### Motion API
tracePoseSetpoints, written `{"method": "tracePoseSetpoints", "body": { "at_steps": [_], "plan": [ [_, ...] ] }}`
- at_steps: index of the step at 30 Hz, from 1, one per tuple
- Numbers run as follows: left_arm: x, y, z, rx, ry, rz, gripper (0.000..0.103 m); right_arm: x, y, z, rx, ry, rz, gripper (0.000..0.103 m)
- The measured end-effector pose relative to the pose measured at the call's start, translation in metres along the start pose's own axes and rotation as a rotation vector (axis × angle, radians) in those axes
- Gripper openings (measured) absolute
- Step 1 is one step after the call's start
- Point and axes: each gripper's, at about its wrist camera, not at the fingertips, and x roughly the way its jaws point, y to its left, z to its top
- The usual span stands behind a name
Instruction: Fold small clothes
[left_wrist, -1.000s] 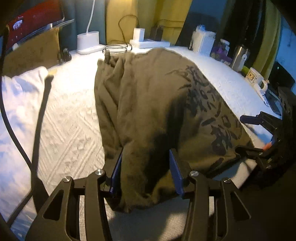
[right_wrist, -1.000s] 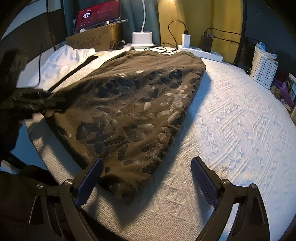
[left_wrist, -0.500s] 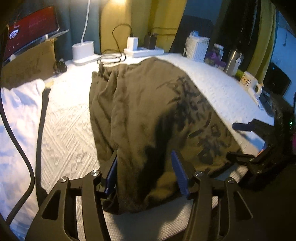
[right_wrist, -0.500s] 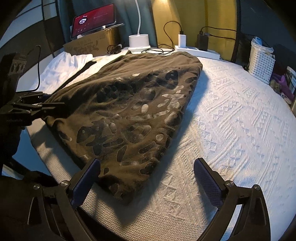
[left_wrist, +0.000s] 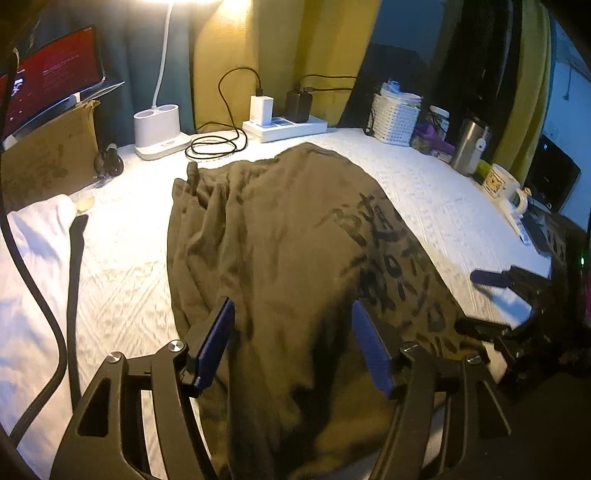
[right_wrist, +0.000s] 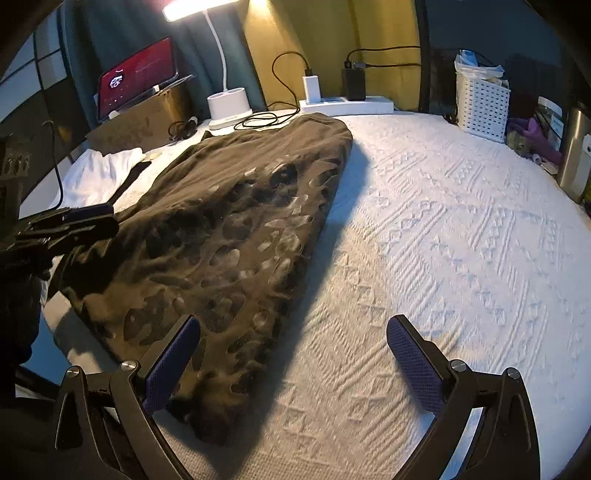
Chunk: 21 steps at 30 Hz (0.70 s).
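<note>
An olive-brown garment (left_wrist: 288, 258) with a dark print lies folded lengthwise on the white textured table cover (right_wrist: 443, 240). It also shows in the right wrist view (right_wrist: 229, 229). My left gripper (left_wrist: 295, 332) is open, its blue pads on either side of the garment's near end, not clamped. My right gripper (right_wrist: 291, 354) is open and empty above the garment's near right corner and the bare cover. The right gripper also shows in the left wrist view (left_wrist: 491, 299), and the left gripper shows in the right wrist view (right_wrist: 74, 225).
A white cloth (left_wrist: 33, 258) lies at the left. At the back stand a white lamp base (left_wrist: 159, 129), a power strip with chargers (left_wrist: 284, 125), a coiled cable (left_wrist: 214, 147), a cardboard box with a tablet (left_wrist: 48, 155). A white basket (right_wrist: 480, 107), steel flask (left_wrist: 469, 144), mug (left_wrist: 502, 184) stand right.
Both grippers have lifted and tilted up, away from the garment's near end. The left gripper's jaws have opened wider. The garment lies as before.
</note>
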Motion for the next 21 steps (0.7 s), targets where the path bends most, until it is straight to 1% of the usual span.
{"method": "tracePoseSetpoints", "body": {
  "at_steps": [5,9,14,16,21],
  "plan": [
    [0.015,0.003,0.021,0.017,0.014,0.036,0.066,0.003,-0.006,0.009,0.027,0.005,0.024,0.101],
    [0.026,0.006,0.036,0.030,0.032,0.051,0.066,0.003,-0.014,0.019,0.043,-0.010,0.025,0.101],
    [0.044,0.010,0.052,0.039,0.068,0.081,0.066,0.008,-0.020,0.033,0.050,-0.010,0.025,0.101],
    [0.050,0.012,0.057,0.045,0.076,0.081,0.066,0.010,-0.022,0.037,0.054,-0.007,0.027,0.101],
    [0.065,0.018,0.072,0.085,0.099,0.128,0.066,0.022,-0.031,0.049,0.072,0.007,0.025,0.101]
  ]
}}
